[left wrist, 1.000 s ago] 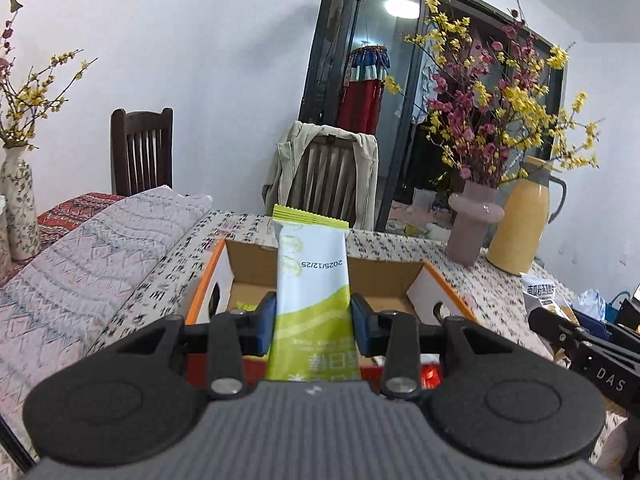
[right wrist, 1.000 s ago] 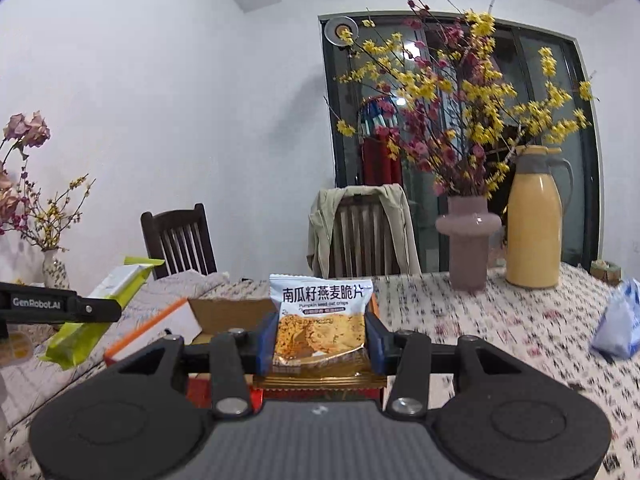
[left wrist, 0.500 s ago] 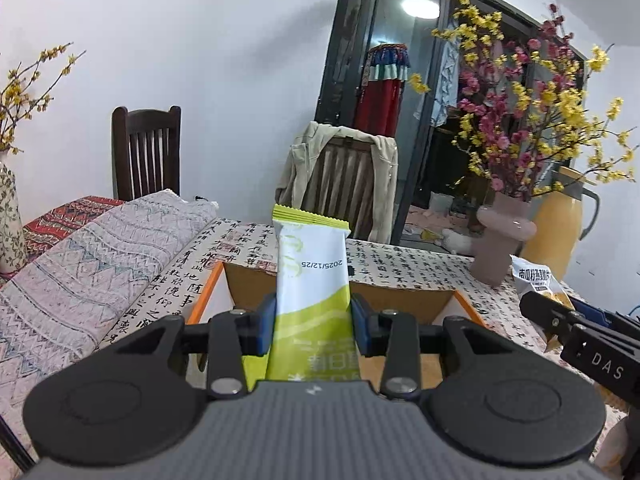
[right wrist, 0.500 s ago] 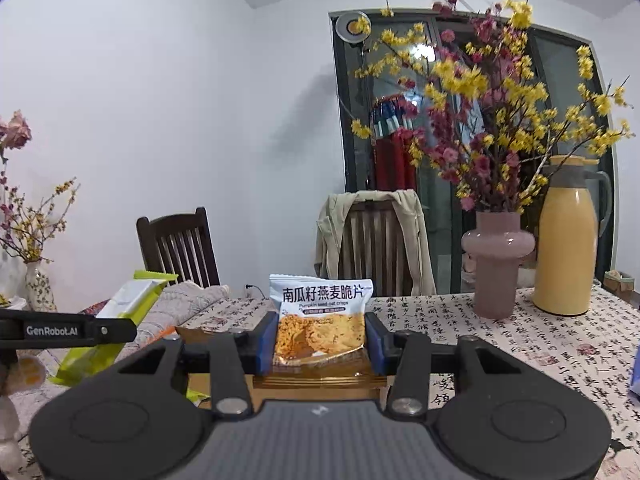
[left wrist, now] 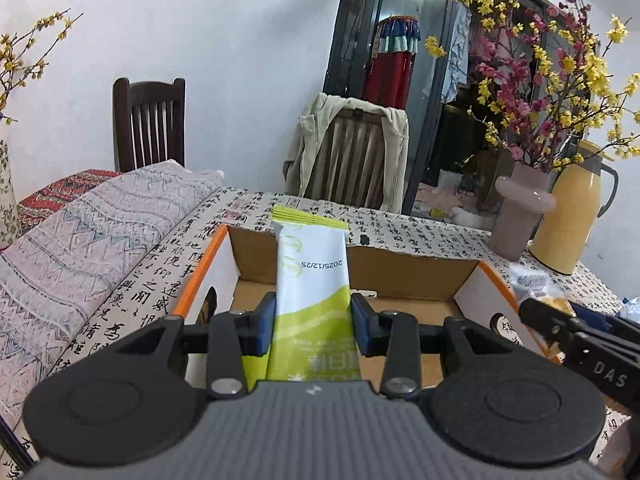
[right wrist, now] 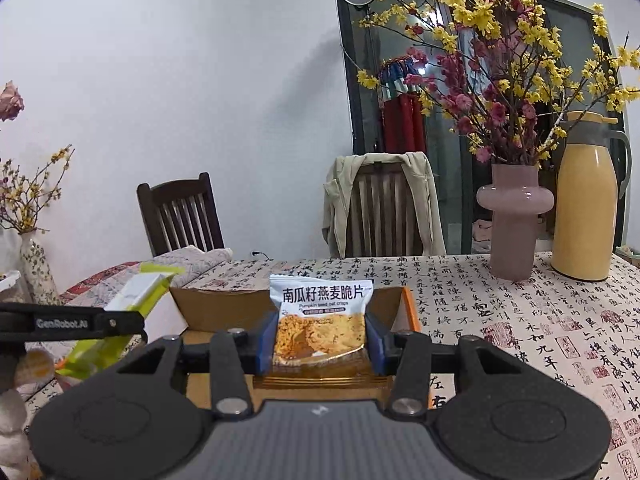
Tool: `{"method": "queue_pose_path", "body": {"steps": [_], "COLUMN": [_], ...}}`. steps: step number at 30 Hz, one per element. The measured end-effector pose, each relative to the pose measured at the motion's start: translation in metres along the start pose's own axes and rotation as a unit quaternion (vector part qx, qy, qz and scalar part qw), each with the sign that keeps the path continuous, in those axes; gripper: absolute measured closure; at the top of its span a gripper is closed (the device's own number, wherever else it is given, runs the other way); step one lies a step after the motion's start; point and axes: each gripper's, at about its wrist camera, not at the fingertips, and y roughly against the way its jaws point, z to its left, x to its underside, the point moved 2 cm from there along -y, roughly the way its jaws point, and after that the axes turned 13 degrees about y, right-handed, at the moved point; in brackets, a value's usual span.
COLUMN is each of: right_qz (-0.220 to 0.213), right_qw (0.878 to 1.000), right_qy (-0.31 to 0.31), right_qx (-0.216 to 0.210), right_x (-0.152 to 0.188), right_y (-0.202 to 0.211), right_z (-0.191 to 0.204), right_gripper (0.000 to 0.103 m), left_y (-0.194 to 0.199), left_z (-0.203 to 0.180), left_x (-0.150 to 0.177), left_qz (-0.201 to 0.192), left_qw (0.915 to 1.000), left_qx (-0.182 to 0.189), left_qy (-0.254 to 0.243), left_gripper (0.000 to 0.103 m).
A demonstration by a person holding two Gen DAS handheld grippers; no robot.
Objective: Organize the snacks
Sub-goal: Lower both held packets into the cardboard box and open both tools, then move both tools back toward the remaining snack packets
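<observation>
My left gripper (left wrist: 313, 328) clamps the green packet (left wrist: 310, 276); my right gripper (right wrist: 320, 340), jaws opening, pinches the crisps packet (right wrist: 320, 320) over the box (left wrist: 412, 276) at 12 o'clock.

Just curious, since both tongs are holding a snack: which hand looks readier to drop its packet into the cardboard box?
Probably the left: its tongs hold the green packet over the box. The right tongs, opening, hold the oat crisps nearer its right wall.

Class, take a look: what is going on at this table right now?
A person is sorting snacks into a cardboard box. The left gripper holds a green snack bar upright over the box. The right gripper has an oat crisps packet between its jaws, which are opening, also above the box.
</observation>
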Motion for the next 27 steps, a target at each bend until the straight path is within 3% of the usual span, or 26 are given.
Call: {"method": "queue_pose_path", "body": {"steps": [2, 4, 5, 6, 7, 8, 16, 27], "right_qz": [0.003, 0.003, 0.002, 0.001, -0.001, -0.003, -0.016, -0.052], "right_qw": [1.000, 1.000, 1.000, 1.000, 1.000, 1.000, 0.999, 0.998], "right_qy": [-0.004, -0.008, -0.009, -0.009, -0.009, -0.010, -0.022, -0.017], "right_qx": [0.002, 0.003, 0.003, 0.005, 0.010, 0.013, 0.021, 0.041], "right_x": [0.001, 0.002, 0.002, 0.002, 0.002, 0.001, 0.000, -0.011], "right_y": [0.001, 0.003, 0.005, 0.006, 0.007, 0.009, 0.014, 0.071], "right_z": [0.000, -0.002, -0.001, -0.001, -0.001, -0.001, -0.006, -0.004], "right_gripper": [0.056, 0.048, 0.031, 0.013, 0.006, 0.000, 0.000, 0.000], "left_y": [0.004, 0.008, 0.011, 0.013, 0.017, 0.019, 0.023, 0.083], "left_z": [0.001, 0.001, 0.003, 0.004, 0.005, 0.006, 0.002, 0.003], "left_x": [-0.001, -0.003, -0.003, -0.004, -0.004, -0.005, -0.008, -0.013], "left_qz": [-0.011, -0.021, -0.032, -0.042, -0.054, -0.062, -0.065, -0.094], "left_qw": [0.9999, 0.9997, 0.9994, 0.9990, 0.9982, 0.9978, 0.9974, 0.9954], "left_qx": [0.000, 0.001, -0.004, -0.010, -0.014, -0.013, -0.023, -0.013], "left_qy": [0.002, 0.008, 0.011, 0.015, 0.018, 0.021, 0.020, 0.013], "left_gripper": [0.060, 0.032, 0.022, 0.005, 0.000, 0.000, 0.000, 0.000]}}
